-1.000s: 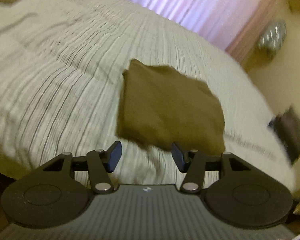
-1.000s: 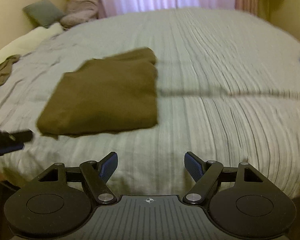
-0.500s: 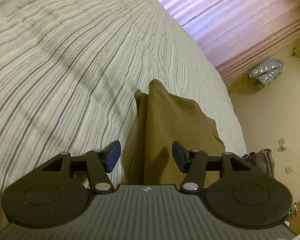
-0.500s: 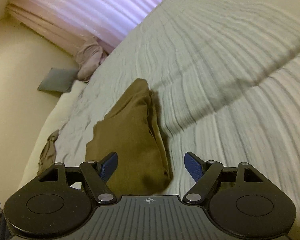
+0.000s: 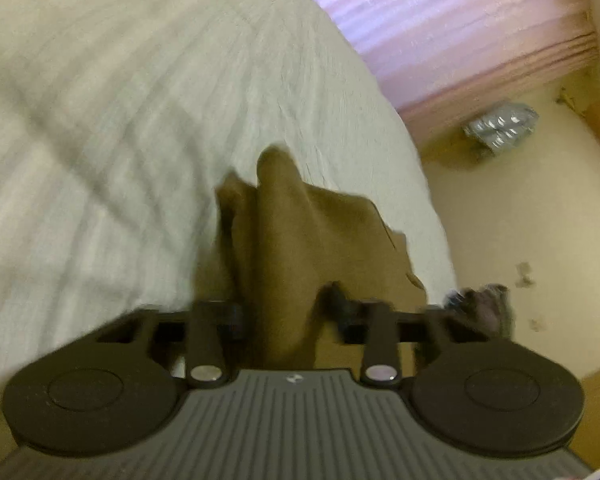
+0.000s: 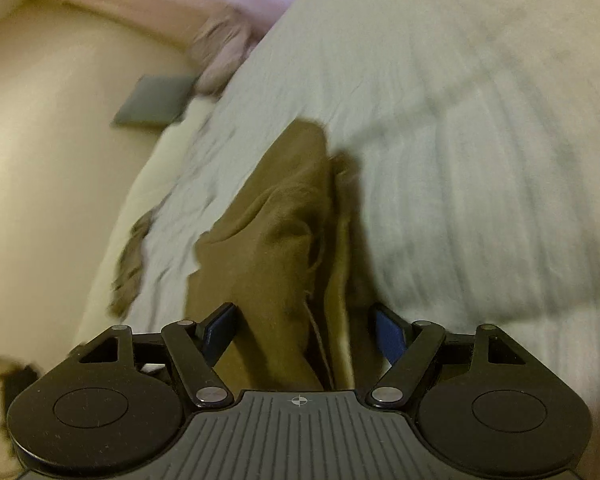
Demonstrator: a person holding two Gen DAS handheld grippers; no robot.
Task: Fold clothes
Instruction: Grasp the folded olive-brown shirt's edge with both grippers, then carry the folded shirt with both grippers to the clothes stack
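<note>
Both grippers (image 5: 285,314) (image 6: 302,334) moved onto cloth (image 5: 300,232), fingers apart w/ cloth between; only R view shows pillow (image 6: 153,100).

One folded brown garment (image 5: 320,240) is lying on one bed (image 5: 119,120), running between the fingers of both grippers. One more brown garment (image 6: 129,264) is sitting crumpled left of the right fingers. One grey cushion (image 6: 155,100) and one pinkish bundle (image 6: 219,52) are lying beyond them, one silvery object (image 5: 500,126) beyond the left fingers.
</note>
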